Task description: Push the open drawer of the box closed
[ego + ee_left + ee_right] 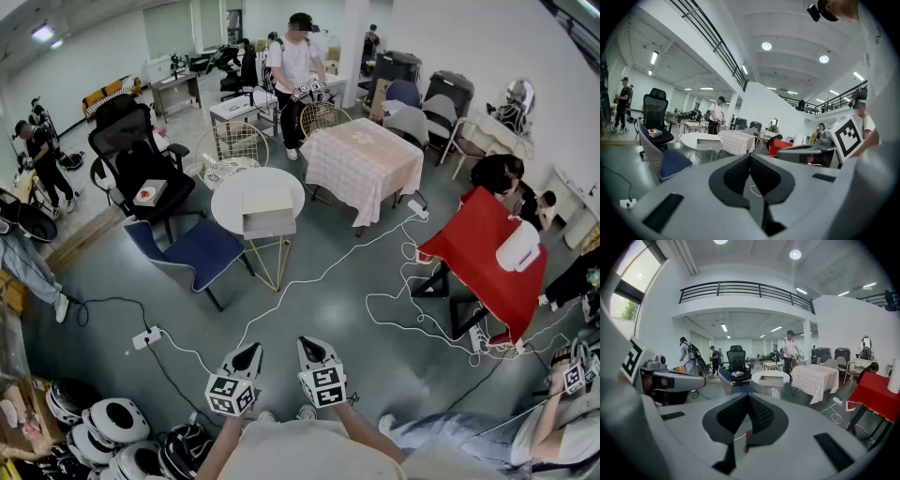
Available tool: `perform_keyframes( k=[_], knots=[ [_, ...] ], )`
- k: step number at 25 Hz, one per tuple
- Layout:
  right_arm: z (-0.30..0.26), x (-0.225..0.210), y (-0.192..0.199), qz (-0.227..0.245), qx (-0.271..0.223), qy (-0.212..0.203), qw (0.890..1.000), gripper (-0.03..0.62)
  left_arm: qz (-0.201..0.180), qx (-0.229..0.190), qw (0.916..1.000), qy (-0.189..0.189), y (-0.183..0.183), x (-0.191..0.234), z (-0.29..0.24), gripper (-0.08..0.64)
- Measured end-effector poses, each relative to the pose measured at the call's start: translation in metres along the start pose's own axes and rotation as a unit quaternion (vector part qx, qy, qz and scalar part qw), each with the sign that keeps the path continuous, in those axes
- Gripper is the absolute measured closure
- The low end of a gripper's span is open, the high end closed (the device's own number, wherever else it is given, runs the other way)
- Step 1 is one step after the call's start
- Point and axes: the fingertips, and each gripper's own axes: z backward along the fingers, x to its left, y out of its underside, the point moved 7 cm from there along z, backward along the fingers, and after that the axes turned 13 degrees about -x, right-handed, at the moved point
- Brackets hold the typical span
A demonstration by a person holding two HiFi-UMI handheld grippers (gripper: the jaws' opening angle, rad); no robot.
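Drawer (pixel 269 223) open at 12 o'clock — approach, push squarely with the clenched, empty left hand-held gripper (pixel 247 351) or right hand-held gripper (pixel 310 344).

Left gripper (pixel 247 356) and right gripper (pixel 311 349) sit side by side, near but not touching, tips pointing forward away from the torso. Right gripper is just right of the left, tips about level with it. A marker cube (pixel 231 394) sits behind each set of jaws. Bare forearms (pixel 364 429) run back from both grippers toward the body. Left jaws are pressed together with nothing between them. Right jaws are the same, pads meeting, empty.
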Motion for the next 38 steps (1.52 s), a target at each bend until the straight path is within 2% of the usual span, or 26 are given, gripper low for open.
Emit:
perform_keyframes(
  k=[18, 25, 38],
  knots=[
    [0.017, -0.030, 0.007, -0.017, -0.008, -0.015, 1.000, 0.577, -0.008, 0.007, 0.9998, -0.014, 0.008, -0.029, -0.011, 0.548],
    [0.024, -0.043, 0.017, -0.022, 0.002, -0.017, 1.000, 0.577, -0.006, 0.018, 0.9996, -0.019, 0.017, -0.043, -0.013, 0.548],
    [0.017, -0.070, 0.025, -0.025, 0.003, -0.019, 1.000, 0.577, -0.009, 0.014, 0.9996, -0.021, 0.022, -0.045, -0.044, 0.548]
  ],
)
